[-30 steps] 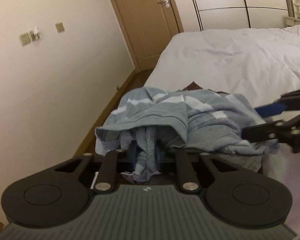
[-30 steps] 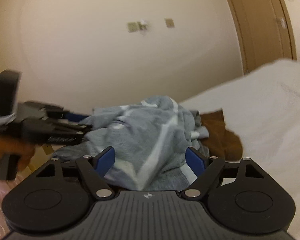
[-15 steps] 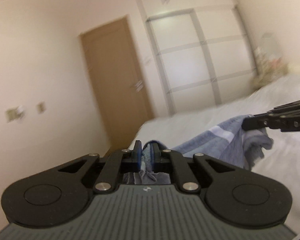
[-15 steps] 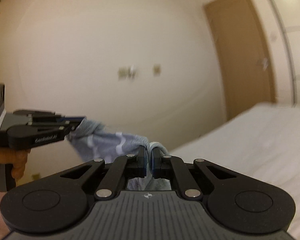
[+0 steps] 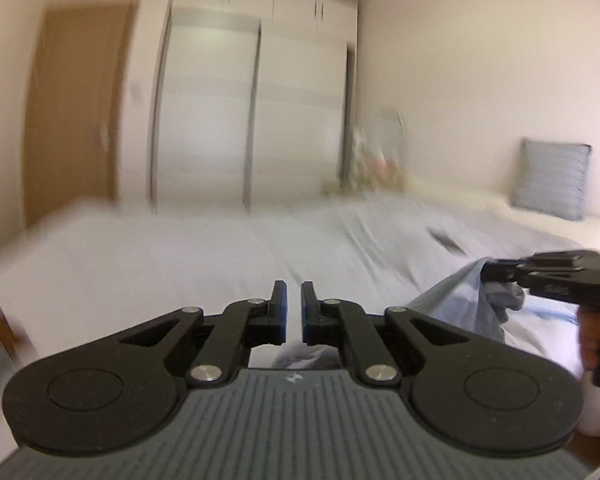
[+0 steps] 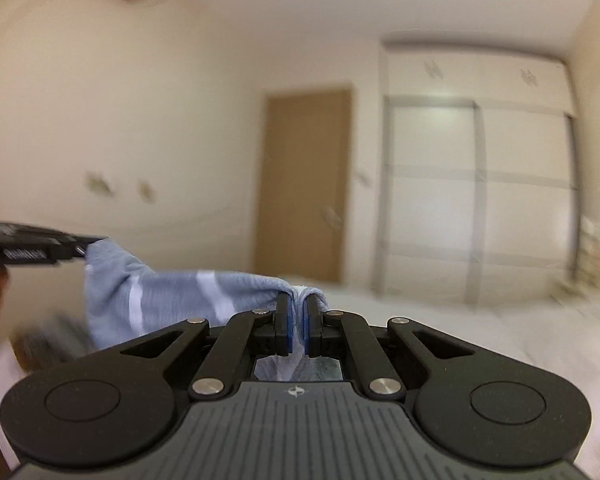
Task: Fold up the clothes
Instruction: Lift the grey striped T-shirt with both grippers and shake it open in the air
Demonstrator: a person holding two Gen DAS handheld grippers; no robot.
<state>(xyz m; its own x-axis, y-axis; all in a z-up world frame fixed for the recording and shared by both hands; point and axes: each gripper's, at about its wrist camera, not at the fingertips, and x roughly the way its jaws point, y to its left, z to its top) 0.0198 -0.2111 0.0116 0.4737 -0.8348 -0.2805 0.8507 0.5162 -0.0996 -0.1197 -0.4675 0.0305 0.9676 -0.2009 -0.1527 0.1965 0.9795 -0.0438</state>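
Both grippers are clamped on one grey-blue garment (image 6: 172,300) with pale stripes, lifted clear of the white bed (image 5: 140,256). The right gripper (image 6: 296,322) pinches a fold of cloth between its nearly closed blue pads. The left gripper (image 5: 294,312) has its jaws close together; a little cloth shows low between them (the right wrist view confirms its tips gripping the garment's far corner). The fabric spans the two tools. A wardrobe (image 5: 256,112) and door (image 6: 304,184) stand behind, blurred.
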